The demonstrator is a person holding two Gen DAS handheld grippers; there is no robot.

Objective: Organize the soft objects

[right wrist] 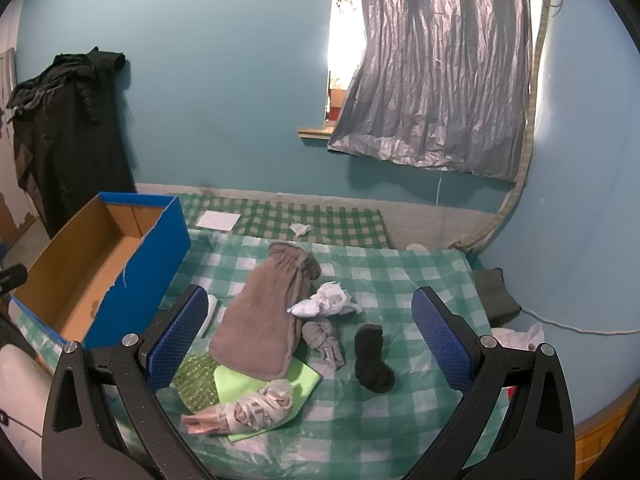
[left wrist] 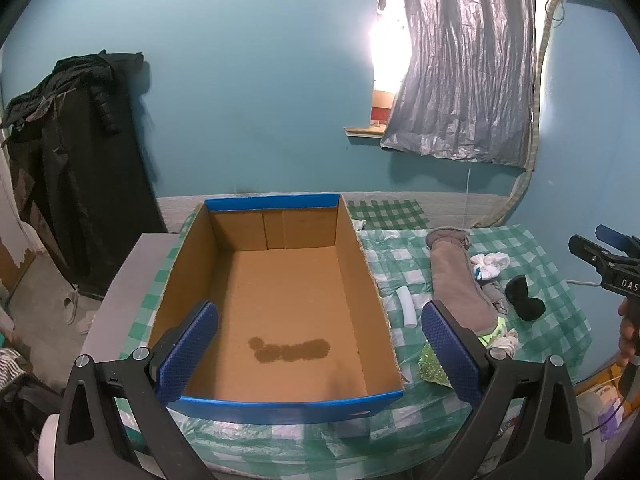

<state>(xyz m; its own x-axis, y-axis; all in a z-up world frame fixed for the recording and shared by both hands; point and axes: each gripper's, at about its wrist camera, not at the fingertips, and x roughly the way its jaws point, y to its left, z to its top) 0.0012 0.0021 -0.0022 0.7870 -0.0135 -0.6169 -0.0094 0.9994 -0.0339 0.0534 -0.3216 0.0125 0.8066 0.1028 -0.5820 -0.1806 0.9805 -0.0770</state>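
Observation:
An empty cardboard box with blue rims (left wrist: 280,300) (right wrist: 100,264) sits on the left of a green checked table. My left gripper (left wrist: 320,344) is open and empty, hovering over the box's near end. Soft things lie in a pile right of the box: a grey-brown mitt (right wrist: 264,312) (left wrist: 456,280), a white bundle (right wrist: 324,300), a grey knotted sock (right wrist: 324,340), a black sock (right wrist: 372,360) (left wrist: 524,300), a green cloth (right wrist: 276,384), a sparkly green piece (right wrist: 196,380) and a plastic-wrapped roll (right wrist: 244,404). My right gripper (right wrist: 312,340) is open and empty above the pile; it also shows in the left wrist view (left wrist: 608,264).
A white tube (left wrist: 408,306) lies between box and mitt. The table (right wrist: 400,280) stands against a blue wall with a grey curtain (right wrist: 440,68). Dark clothes (left wrist: 76,160) hang at left. A dark cushion (right wrist: 496,292) and a cable (right wrist: 580,326) lie off the table's right edge.

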